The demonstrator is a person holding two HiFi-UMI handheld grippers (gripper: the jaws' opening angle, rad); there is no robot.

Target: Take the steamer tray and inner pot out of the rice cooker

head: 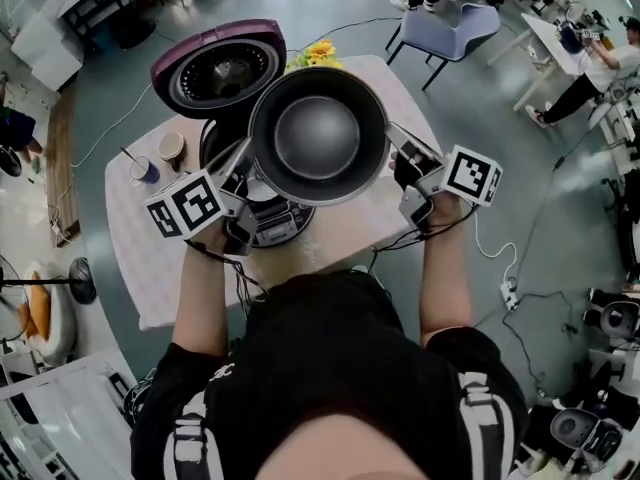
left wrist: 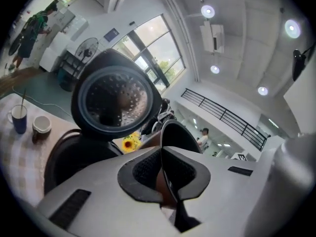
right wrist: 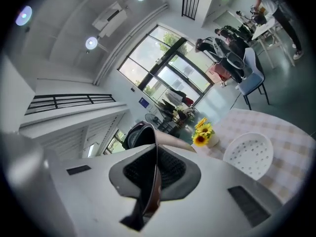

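The dark inner pot (head: 318, 133) hangs in the air above the black rice cooker (head: 272, 220), its hollow facing up. My left gripper (head: 243, 163) is shut on the pot's left rim and my right gripper (head: 397, 150) is shut on its right rim. In the left gripper view the thin rim (left wrist: 166, 158) runs between the black pads (left wrist: 144, 171) of the left gripper (left wrist: 162, 169). The right gripper view shows the same edge (right wrist: 151, 182) pinched in the right gripper (right wrist: 154, 169). The white perforated steamer tray (right wrist: 249, 154) lies on the table to the right, hidden in the head view.
The cooker's lid (head: 220, 68) stands open behind the pot. Two cups (head: 172, 148) (head: 143, 171) stand at the table's left, yellow flowers (head: 318, 53) at its back. A cable (head: 500, 258) trails on the floor right of the checked tablecloth (head: 150, 268). A chair (head: 450, 28) stands beyond.
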